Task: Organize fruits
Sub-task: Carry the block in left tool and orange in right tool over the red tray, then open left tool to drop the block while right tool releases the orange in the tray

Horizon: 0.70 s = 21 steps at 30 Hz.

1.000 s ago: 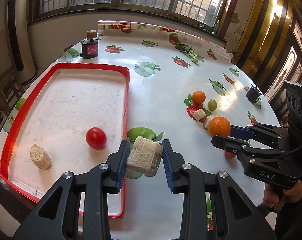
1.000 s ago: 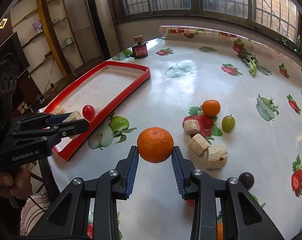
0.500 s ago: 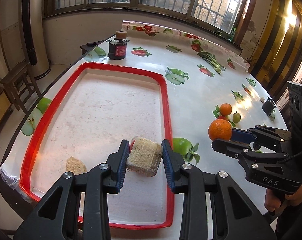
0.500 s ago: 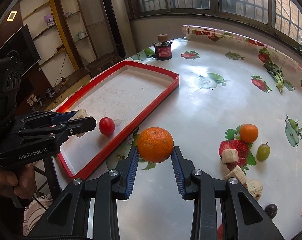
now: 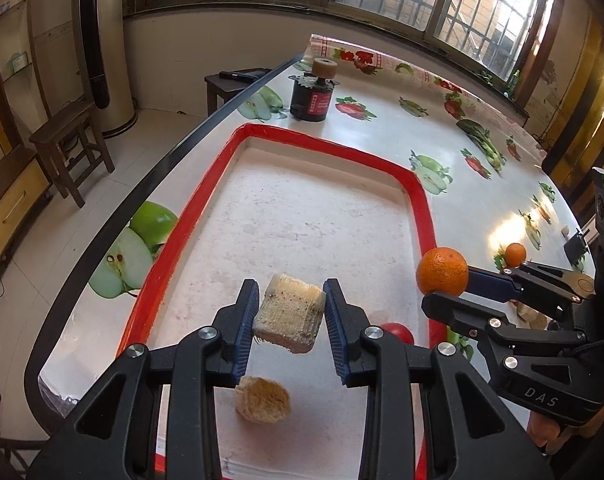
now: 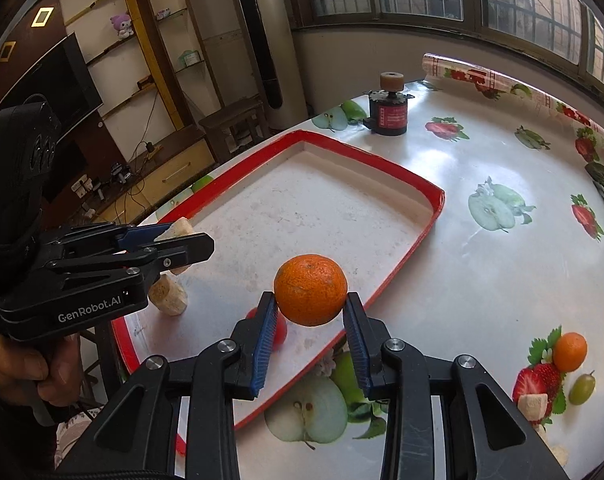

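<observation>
Fruit-print table (image 5: pixel 386 92): red tray (image 5: pixel 174 240) holds tomato (image 5: pixel 398 332), pale chunk (image 5: pixel 262 400). Left claw (image 5: pixel 290 312) grips beige block (image 5: pixel 288 312); right claw (image 6: pixel 310 312) grips orange (image 6: pixel 310 290).

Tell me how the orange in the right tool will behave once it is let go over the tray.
The orange is round, so it would likely roll across the flat red tray; the raised rim should stop it. The right tool grips only its lower sides, so it could slip if tilted.

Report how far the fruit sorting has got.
Done: a red tomato and a beige chunk lie in the red tray. In hand: left gripper holds another chunk, right gripper an orange. Left: a small orange, green grape and chunks on the table.
</observation>
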Motion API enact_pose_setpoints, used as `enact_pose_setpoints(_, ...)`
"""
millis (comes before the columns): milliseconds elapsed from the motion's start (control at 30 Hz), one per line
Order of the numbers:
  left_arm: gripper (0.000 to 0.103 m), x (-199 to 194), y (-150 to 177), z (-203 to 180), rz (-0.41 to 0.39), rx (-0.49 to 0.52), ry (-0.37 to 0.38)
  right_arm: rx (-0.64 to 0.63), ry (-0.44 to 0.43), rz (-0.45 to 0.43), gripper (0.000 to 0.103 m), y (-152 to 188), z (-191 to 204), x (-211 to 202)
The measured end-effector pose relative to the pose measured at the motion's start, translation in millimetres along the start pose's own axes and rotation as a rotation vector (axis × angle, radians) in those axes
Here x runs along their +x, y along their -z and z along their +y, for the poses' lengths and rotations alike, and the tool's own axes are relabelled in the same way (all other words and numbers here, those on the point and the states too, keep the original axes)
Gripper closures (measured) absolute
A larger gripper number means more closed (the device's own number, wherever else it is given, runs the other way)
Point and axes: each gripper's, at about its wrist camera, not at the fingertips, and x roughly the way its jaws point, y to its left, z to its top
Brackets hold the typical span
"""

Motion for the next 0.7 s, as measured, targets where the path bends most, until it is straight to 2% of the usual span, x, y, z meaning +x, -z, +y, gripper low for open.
enact_pose_setpoints(300,0.072,25,3,12,0.068,-0.031,-0.043,-0.020,0.001,0.080,0.068,-9,2,43)
enact_pose_setpoints(600,0.072,30,6,19,0.089,-0.070,-0.051,-0.028,0.009,0.103,0.066,-7,1,55)
enact_pose_setpoints(700,0.063,24,6,20,0.077,-0.078,-0.064,-0.030,0.012,0.095,0.064,-6,2,51)
